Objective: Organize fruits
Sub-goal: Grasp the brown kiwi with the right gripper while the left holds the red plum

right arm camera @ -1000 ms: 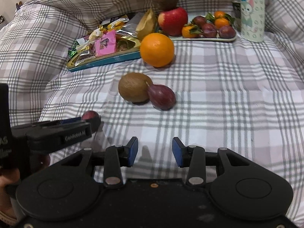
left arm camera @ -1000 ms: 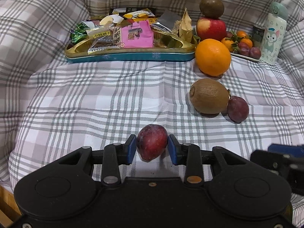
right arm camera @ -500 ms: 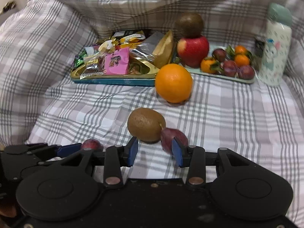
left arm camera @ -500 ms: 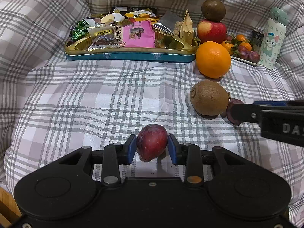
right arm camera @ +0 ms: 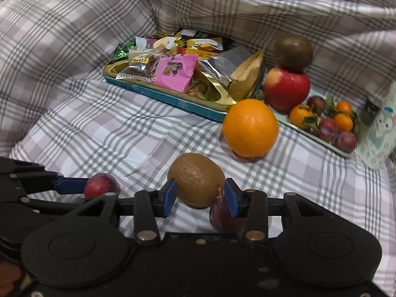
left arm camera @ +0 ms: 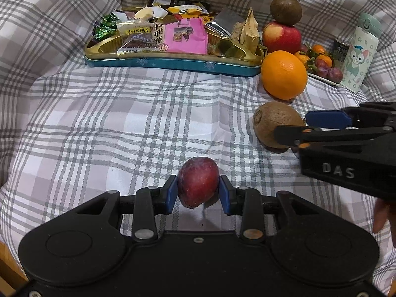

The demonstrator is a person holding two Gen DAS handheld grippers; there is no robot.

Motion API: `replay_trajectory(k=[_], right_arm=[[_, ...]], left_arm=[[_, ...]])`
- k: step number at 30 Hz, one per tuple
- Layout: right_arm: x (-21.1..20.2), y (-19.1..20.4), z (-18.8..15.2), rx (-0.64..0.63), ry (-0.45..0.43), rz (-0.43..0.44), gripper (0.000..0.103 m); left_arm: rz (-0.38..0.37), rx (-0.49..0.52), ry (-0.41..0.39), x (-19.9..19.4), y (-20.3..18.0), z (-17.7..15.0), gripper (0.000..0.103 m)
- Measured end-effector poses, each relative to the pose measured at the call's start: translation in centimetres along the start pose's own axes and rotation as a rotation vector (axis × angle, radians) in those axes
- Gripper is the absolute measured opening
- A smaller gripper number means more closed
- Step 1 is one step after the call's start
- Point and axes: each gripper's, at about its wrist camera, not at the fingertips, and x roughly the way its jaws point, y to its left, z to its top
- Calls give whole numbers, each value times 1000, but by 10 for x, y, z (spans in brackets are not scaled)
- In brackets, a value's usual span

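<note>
A dark red plum (left arm camera: 198, 190) sits between the blue pads of my left gripper (left arm camera: 198, 193), whose jaws are closing on it just above the plaid cloth. My right gripper (right arm camera: 201, 195) has come in from the right, its jaws opening. A brown kiwi (right arm camera: 196, 178) lies between its fingertips, and I cannot see the pads pressing it. A second plum (right arm camera: 222, 217) lies against the kiwi, partly hidden behind the right finger. Beyond them sits a large orange (right arm camera: 250, 127). In the left wrist view the right gripper (left arm camera: 314, 126) crosses the kiwi (left arm camera: 272, 121).
At the back right a pale tray (right arm camera: 341, 152) holds small oranges and plums, with a red apple (right arm camera: 287, 90) and a brown fruit (right arm camera: 293, 49) stacked on it. A gold and teal snack tin (left arm camera: 173, 63) stands at the back. A cartoon bottle (left arm camera: 358, 54) is far right.
The right gripper has moved in toward the kiwi and rolled, so the kiwi now lies between its fingertips. The left gripper has stayed put with the plum.
</note>
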Motion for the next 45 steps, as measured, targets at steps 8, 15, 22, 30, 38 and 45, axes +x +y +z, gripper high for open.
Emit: replay_trajectory(k=[8,15,22,30,38,45], right_arm=[[13,4,10,-44,-22,22,53],[29,2,17,28,12,85,57],[26,7,12,39,-9,68,58],[7,-3,5,163,-16,113,57],[-27,-6,-10,228,-51,112,57],[-60,-6,-28,289,-81,113,58]], left_arm=[[-12,-12,4,2,2,2,44],[-23,-23,9,2,4,2,44],[-26,-31,10,2,5,2,44],[-11,-36,2,-8,8,-1,44],[0,-28,-20,-30,6,-5,44],[6,-26,-39,-54,4,-14,44]])
